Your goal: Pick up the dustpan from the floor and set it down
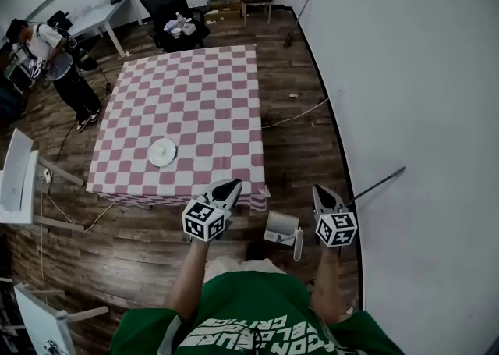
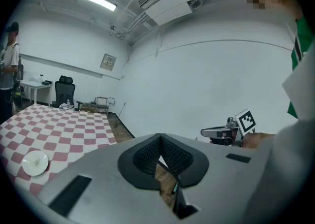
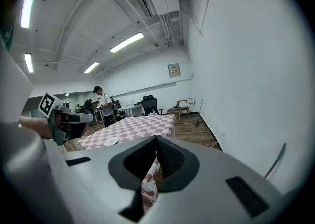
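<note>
The dustpan point(image 1: 281, 228) is pale grey and lies on the wood floor just below the table's near right corner, its handle point(image 1: 298, 244) pointing toward me. My left gripper point(image 1: 231, 186) hovers to its left over the edge of the cloth, its jaws together and empty. My right gripper point(image 1: 320, 192) hangs to the dustpan's right, shut, holding nothing. In the left gripper view my left gripper point(image 2: 160, 137) faces the white wall, with the right gripper point(image 2: 219, 132) at the side. The right gripper view shows my right gripper point(image 3: 157, 140) pointing along the table. Neither gripper view shows the dustpan clearly.
A table with a red-and-white checked cloth point(image 1: 195, 96) carries a white plate point(image 1: 162, 151). A white wall point(image 1: 405, 111) runs along the right, with a thin pole point(image 1: 378, 184) leaning on it. A person point(image 1: 58, 65) stands at the far left. Chairs point(image 1: 175, 2) stand behind; a cable point(image 1: 296, 118) crosses the floor.
</note>
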Demonstrator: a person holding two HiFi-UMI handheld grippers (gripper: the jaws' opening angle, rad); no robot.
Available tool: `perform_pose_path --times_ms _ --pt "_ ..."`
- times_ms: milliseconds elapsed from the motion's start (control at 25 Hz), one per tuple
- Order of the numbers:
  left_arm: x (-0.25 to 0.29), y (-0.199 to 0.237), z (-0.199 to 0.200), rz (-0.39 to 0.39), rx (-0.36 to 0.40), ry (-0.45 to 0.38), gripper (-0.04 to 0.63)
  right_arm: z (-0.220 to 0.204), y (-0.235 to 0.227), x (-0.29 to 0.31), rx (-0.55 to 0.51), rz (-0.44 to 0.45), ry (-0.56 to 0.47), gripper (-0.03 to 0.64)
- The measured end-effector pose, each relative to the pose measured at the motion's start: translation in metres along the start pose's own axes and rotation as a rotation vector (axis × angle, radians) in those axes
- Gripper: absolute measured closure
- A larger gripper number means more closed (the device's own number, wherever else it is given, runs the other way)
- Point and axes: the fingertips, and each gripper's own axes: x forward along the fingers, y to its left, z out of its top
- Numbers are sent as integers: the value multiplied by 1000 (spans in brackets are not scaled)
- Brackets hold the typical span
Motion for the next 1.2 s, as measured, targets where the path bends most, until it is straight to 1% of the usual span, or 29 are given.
perform_pose_path --times_ms 160,400,600,800,960,1200 --pt "32 -10 2 -46 7 20 591 -5 -21 -8 22 -24 22 609" --pt "75 -38 5 -123 51 50 591 -14 -53 -31 55 -90 33 609" --pt "101 -66 0 -210 88 87 591 -26 -75 -58 106 -177 32 609" --pt "114 -88 -12 -281 102 120 591 -46 -75 -76 126 -219 59 609" --pt "123 -102 -26 -318 95 150 591 -74 -72 -84 146 -239 114 609" --pt "134 -123 -55 -366 96 211 591 -116 -67 -88 182 -240 212 609"
